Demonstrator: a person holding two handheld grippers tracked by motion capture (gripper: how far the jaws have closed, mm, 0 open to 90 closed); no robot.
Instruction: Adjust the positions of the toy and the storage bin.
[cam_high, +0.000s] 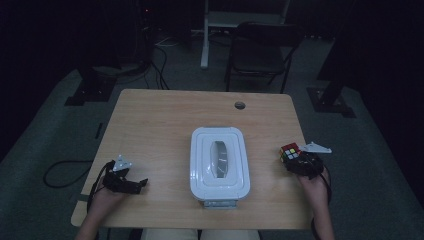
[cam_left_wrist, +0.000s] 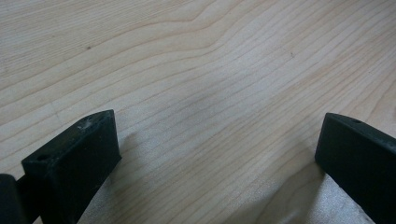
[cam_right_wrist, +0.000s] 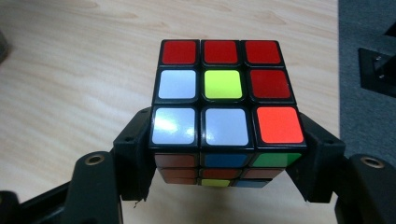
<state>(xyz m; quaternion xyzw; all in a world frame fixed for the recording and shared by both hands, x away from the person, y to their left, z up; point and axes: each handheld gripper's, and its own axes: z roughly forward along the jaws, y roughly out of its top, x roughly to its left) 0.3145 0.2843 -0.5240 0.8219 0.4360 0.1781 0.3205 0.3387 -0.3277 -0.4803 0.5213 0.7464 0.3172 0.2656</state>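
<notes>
Right gripper had its jaws clamped on the cube near the counter's right edge. Left gripper sat wide open, empty. Should keep the cube level, clear the box.

Both tools are matte black. The left tool carries a pale grey three-cornered plate on top and a black cable looping off its left side; its jaws are blocky, each with a small hole near the tip. The right tool has brass-ringed screw holes and a matching grey plate
</notes>
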